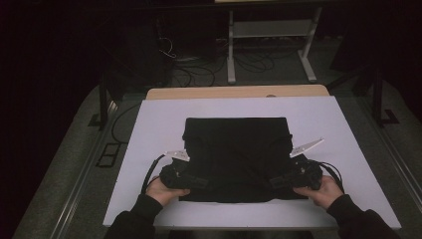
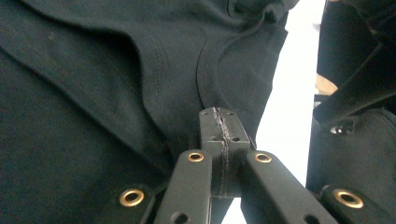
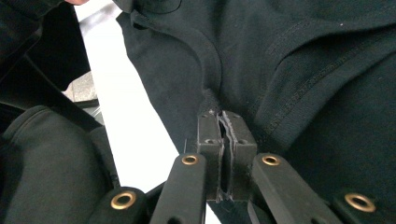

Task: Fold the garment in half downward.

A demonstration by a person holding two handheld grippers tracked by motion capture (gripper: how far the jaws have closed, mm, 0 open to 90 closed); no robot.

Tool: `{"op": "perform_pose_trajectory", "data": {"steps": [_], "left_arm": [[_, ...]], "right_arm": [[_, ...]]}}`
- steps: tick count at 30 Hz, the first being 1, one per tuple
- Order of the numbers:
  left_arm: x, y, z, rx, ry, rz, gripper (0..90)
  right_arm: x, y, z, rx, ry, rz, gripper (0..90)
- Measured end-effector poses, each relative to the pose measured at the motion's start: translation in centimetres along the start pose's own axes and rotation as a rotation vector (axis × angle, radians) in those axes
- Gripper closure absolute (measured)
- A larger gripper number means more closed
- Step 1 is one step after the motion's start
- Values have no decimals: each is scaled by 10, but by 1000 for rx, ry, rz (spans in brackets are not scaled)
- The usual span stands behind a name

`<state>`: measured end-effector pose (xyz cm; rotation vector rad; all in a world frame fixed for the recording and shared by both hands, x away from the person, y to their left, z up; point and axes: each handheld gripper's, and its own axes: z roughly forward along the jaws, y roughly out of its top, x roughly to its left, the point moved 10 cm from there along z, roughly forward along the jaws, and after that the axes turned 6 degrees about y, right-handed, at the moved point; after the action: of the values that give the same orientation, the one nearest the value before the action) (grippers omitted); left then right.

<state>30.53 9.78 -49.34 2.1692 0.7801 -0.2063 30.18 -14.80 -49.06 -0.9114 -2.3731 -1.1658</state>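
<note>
Pinching the near edge of the black shirt [image 1: 234,157] on the white desk [image 1: 149,129], the left gripper [image 2: 219,135] and right gripper [image 3: 226,135] each have fingers clamped on cloth. Lifting both evenly should prevent bunching. Beyond the fingers, the folded shirt stretches slightly wider than deep, collar apparently nearest.

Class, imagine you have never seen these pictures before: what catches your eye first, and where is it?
A black garment lies folded in the middle of a white board. At its near corners, the left hand-held gripper and the right hand-held gripper each pinch the fabric, jaws pressed shut on it. Dark floor with cables lies beyond the table.
</note>
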Motion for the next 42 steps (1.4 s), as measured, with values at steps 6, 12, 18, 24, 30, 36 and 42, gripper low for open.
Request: {"op": "perform_pose_trajectory", "data": {"steps": [6, 12, 18, 24, 30, 36, 42], "left_arm": [[-7, -8, 0, 35, -29, 14, 890], [-12, -15, -1, 67, -60, 27, 890], [-14, -20, -2, 84, -73, 30, 890], [-17, -24, -3, 93, -84, 31, 890], [-19, -26, -5, 101, -86, 41, 890], [-19, -26, -8, 88, -76, 47, 889], [-15, -21, -14, 37, -36, 52, 812]], "right_arm": [[2, -8, 2, 30, 17, 9, 852], [5, -14, 3, 54, 32, 11, 852], [7, -17, 2, 64, 41, 15, 851], [9, -21, 4, 79, 49, 19, 849], [11, -23, 4, 82, 56, 17, 847], [12, -23, 3, 79, 50, 20, 832], [12, -19, -1, 48, 24, 9, 723]]}}
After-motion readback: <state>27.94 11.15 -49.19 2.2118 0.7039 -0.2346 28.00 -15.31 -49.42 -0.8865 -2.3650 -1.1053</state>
